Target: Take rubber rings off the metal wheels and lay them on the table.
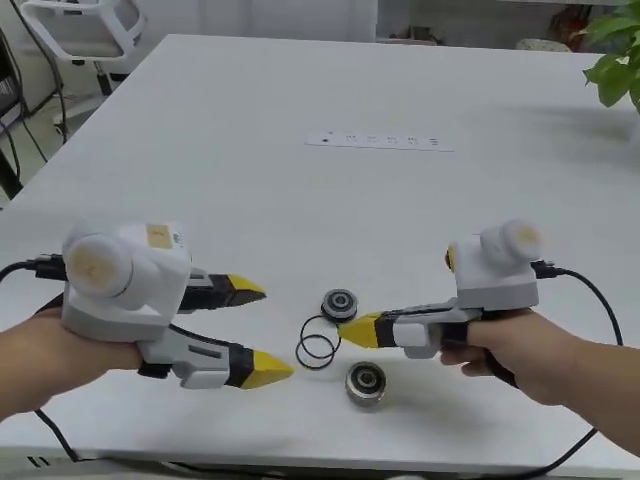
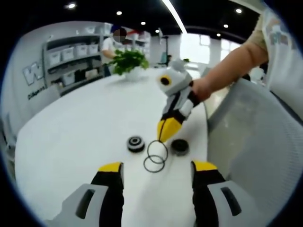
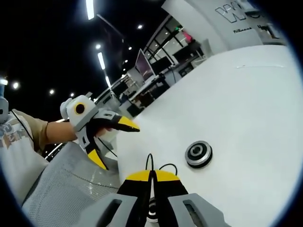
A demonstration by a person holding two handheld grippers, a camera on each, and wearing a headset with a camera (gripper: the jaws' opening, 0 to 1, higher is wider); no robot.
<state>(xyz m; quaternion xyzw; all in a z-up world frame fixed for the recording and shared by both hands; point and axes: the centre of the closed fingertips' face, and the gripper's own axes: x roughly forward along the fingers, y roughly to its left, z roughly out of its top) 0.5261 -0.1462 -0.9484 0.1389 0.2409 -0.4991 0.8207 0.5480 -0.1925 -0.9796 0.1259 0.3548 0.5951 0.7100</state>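
Observation:
Two thin black rubber rings (image 1: 317,341) lie overlapping on the white table (image 1: 330,200), between two metal wheels, one behind them (image 1: 339,303) and one nearer me (image 1: 365,383). My right gripper (image 1: 345,330) is shut, and its yellow tips pinch the edge of the farther ring (image 2: 156,148); a black line rises from its jaw seam in the right gripper view (image 3: 151,176). To the left of the rings my left gripper (image 1: 258,330) stands open and holds nothing. Over its jaws, the left gripper view (image 2: 157,167) takes in both rings and both wheels (image 2: 136,143) (image 2: 180,146).
A flat white power strip (image 1: 378,140) lies at mid-table. An office chair (image 1: 85,30) stands past the far left corner and a green plant (image 1: 618,60) at the far right. The front table edge runs just below the nearer wheel.

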